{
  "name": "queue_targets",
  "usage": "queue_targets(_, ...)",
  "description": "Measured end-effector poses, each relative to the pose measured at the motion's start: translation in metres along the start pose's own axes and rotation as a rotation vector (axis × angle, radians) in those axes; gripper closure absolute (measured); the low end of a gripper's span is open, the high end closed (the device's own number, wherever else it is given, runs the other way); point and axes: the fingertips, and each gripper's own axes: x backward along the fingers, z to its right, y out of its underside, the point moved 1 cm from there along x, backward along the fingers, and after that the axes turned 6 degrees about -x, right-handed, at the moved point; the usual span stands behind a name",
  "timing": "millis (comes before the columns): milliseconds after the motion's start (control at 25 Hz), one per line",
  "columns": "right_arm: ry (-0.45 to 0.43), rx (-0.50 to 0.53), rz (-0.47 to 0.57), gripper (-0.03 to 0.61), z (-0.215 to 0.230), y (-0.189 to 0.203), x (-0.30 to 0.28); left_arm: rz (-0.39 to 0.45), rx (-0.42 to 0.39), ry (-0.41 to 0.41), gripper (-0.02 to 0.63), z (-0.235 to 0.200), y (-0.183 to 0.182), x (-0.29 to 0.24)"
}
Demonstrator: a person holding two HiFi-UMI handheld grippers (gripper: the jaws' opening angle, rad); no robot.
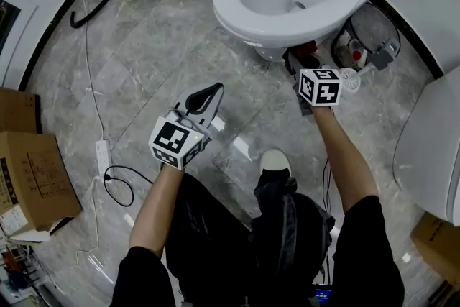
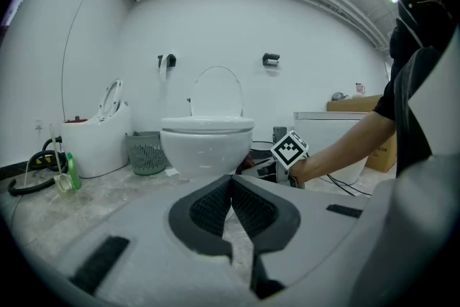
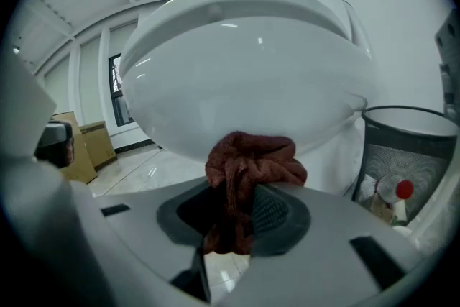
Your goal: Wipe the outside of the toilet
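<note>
Toilet (image 3: pixel 244 75) bowl's underside has a red cloth (image 3: pixel 251 162) up against it, pinched in the right claw (image 3: pixel 237 216), low beside a mesh bin (image 3: pixel 413 147); the left claw (image 2: pixel 231 206), pressed together on nothing, hovers over the grey tiled floor (image 1: pixel 144 61), facing the bowl's front

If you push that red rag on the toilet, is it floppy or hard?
Probably floppy: the red rag bunches in soft folds between the fingers of the right gripper and sags below them. Pushed against the toilet bowl, it likely squashes flat. It seems light, since a pinch holds it.
</note>
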Motion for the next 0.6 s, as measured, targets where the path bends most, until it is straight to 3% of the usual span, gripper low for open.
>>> queue_targets(400, -0.194, 0.143, -0.005, 0.469, -0.125, 0.006, -0.013, 0.013, 0.009, -0.041, 0.611, -0.012, 0.003, 0.030)
queue_targets(600, -0.251, 0.159, 0.024, 0.469, -0.177, -0.005, -0.012, 0.034, 0.017, -0.066, 0.610, -0.022, 0.000, 0.054)
